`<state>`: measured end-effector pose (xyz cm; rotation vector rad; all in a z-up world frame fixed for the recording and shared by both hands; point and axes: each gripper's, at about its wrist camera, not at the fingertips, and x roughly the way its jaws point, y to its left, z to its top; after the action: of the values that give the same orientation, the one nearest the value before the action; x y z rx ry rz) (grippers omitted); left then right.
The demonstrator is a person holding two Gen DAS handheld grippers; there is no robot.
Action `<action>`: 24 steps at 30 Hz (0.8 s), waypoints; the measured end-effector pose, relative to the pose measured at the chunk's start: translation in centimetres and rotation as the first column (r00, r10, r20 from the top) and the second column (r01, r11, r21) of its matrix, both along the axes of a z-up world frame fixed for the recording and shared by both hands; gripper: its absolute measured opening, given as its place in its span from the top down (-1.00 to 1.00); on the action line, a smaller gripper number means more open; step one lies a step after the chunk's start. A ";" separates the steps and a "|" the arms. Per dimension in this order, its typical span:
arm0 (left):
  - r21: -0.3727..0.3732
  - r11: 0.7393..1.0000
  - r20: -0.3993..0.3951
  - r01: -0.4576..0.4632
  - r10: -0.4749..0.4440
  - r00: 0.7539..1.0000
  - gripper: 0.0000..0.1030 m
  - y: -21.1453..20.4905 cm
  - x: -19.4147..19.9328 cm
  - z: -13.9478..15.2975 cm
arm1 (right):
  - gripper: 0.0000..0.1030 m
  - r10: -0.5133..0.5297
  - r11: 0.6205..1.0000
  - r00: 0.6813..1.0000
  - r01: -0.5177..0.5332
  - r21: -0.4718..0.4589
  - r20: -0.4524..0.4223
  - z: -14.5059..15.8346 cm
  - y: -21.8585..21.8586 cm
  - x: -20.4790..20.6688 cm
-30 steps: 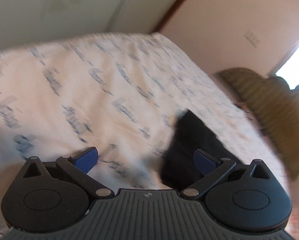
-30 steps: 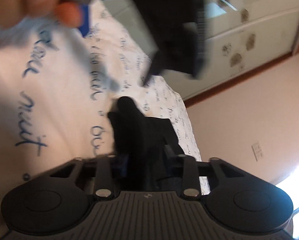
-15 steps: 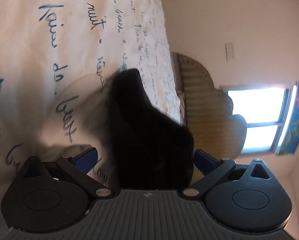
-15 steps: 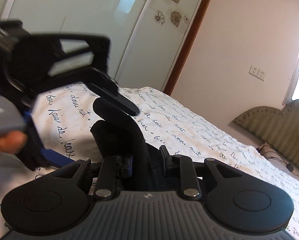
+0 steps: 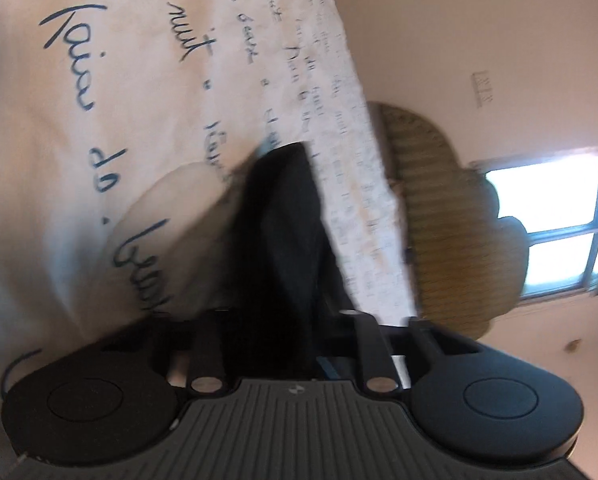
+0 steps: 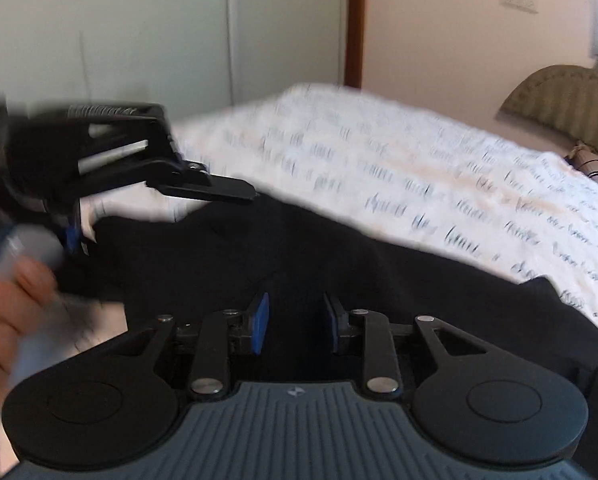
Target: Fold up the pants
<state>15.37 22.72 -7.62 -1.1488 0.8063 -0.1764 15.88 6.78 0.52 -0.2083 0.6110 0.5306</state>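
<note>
Two hand-held grippers work the black pants (image 6: 299,248), which lie spread on the bed (image 6: 419,168) over its script-printed sheet. Left hand-held gripper (image 5: 275,320) is closing, its jaws drawn in around a dark ridge of cloth that runs forward from between them. Right hand-held gripper (image 6: 295,324) is opening, blue pads parted just above the cloth, which passes beneath them without being pinched. To its left, a hand (image 6: 7,304) carries the other tool. Judging by this, the fold goes best if the left pinch takes all layers before lifting, and the right re-grips an edge squarely, keeping the cloth taut.
</note>
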 end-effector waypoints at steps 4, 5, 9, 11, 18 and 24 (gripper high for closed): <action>0.165 0.986 0.096 -0.011 -0.005 0.995 0.63 -1.5 -1.3 2.4 | 0.08 -0.005 0.988 1.000 0.009 0.156 -0.028 1.4 -1.8 0.3; 0.235 0.972 0.133 -0.011 -0.021 0.991 0.64 -2.3 -1.9 4.0 | -0.02 -0.012 0.982 1.000 0.015 0.189 -0.016 1.6 -2.5 0.0; 0.410 0.912 0.281 -0.014 -0.112 0.953 0.64 -6.9 -3.6 9.3 | -0.06 -0.053 0.969 0.998 0.041 0.243 0.043 3.2 -5.3 -1.2; 0.454 0.891 0.321 -0.015 -0.148 0.935 0.64 -9.0 -4.2 11.1 | -0.06 -0.069 0.947 0.997 0.053 0.317 0.039 4.1 -7.3 -1.6; 0.440 0.896 0.353 0.062 -0.236 0.905 0.63 -14.7 -5.5 12.8 | -0.07 -0.162 0.853 0.987 0.130 0.505 0.020 5.2 -16.1 -4.0; 0.456 0.878 0.345 0.144 -0.323 0.881 0.62 -20.1 -5.3 12.4 | -0.07 -0.264 0.816 0.964 0.213 0.537 0.018 4.5 -21.5 -5.8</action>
<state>10.09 2.59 4.80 -0.5676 0.5648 -0.4190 10.07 -14.72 5.05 0.3699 0.3707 0.4236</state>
